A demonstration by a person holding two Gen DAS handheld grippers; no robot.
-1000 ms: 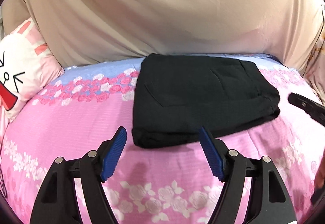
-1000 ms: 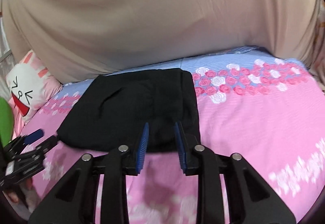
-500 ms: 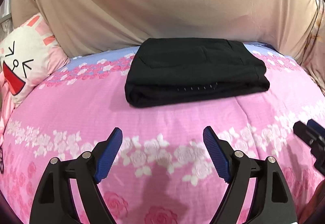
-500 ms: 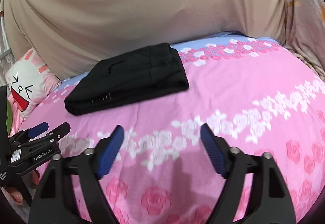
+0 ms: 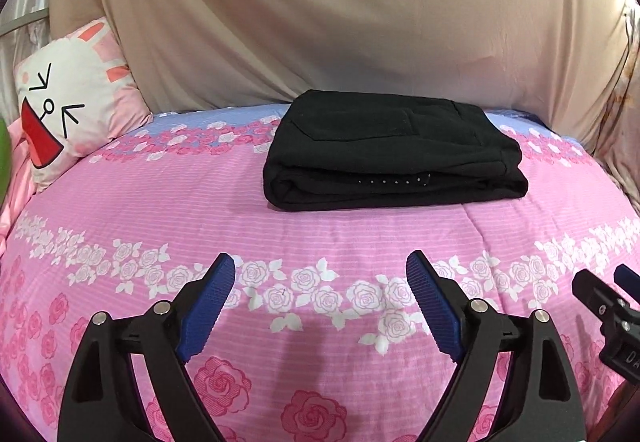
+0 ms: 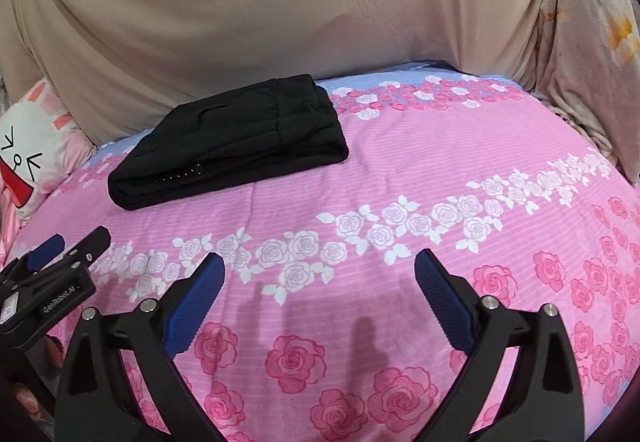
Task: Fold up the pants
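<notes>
The black pants (image 5: 394,149) lie folded in a neat rectangular stack on the pink flowered bedspread (image 5: 320,234), near the far side of the bed. In the right wrist view the pants (image 6: 236,141) sit at the upper left. My left gripper (image 5: 320,274) is open and empty, well short of the stack. My right gripper (image 6: 320,270) is open and empty, to the right of the stack and apart from it. The left gripper also shows in the right wrist view (image 6: 60,258), and the right gripper's tip shows in the left wrist view (image 5: 604,294).
A white and pink bunny-face pillow (image 5: 68,109) leans at the left end of the bed. A beige sheet (image 5: 340,13) hangs behind the bed. A flowered cloth (image 6: 592,21) hangs at the right.
Both grippers have pulled back from the folded pants toward the near side of the bed. The right gripper has opened wide from nearly shut. The pants have stayed in place.
</notes>
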